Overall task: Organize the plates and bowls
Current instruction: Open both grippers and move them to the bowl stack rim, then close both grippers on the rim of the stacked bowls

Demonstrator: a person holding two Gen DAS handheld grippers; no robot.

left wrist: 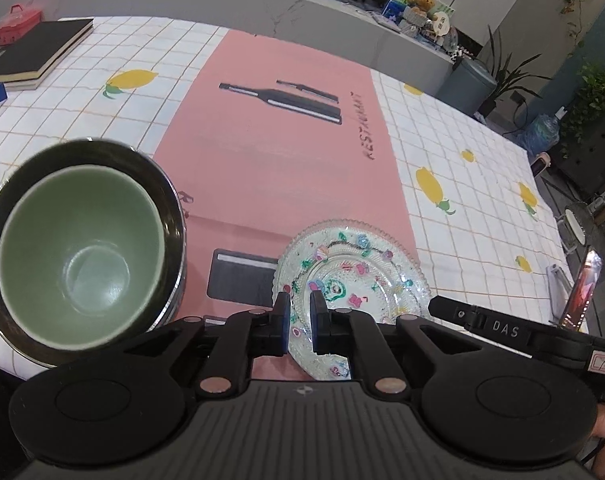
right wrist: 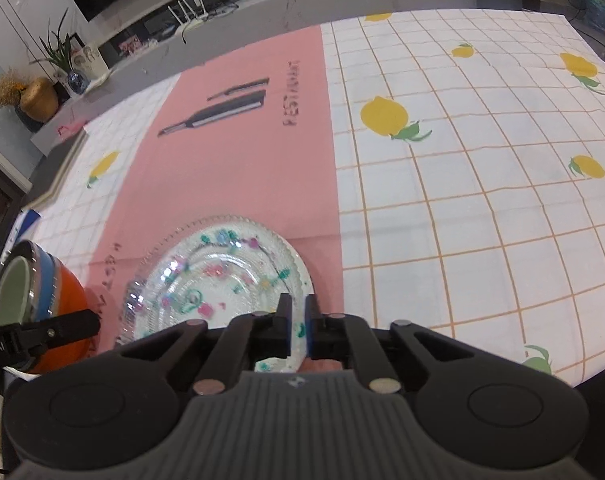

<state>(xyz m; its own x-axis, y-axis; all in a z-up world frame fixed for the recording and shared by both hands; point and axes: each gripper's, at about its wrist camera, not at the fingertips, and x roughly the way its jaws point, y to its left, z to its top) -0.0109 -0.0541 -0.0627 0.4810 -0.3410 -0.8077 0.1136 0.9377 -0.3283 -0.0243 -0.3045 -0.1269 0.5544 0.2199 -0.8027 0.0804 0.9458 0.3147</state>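
Near the front edge of the tabletop (right wrist: 482, 184), on the pink placemat (left wrist: 262, 168), lies the glass plate (left wrist: 354, 276), clear with coloured flower decals. I hold both grippers over its near side. My left gripper (left wrist: 299, 312) grips the plate's near rim, its jaws closed on the glass; my right gripper (right wrist: 298, 320) likewise pinches the rim at the plate's near right edge, jaws nearly together on it. Just left of the plate stands the stack of bowls (left wrist: 82, 240): a green bowl nested inside a dark one, with blue and orange bowls beneath, seen from the right wrist view. I judge the step in hand to be lifting the plate with both grippers. The next move calls for an even, level rise, since glass is slippery and the grips are thin. Where the plate belongs I cannot tell.
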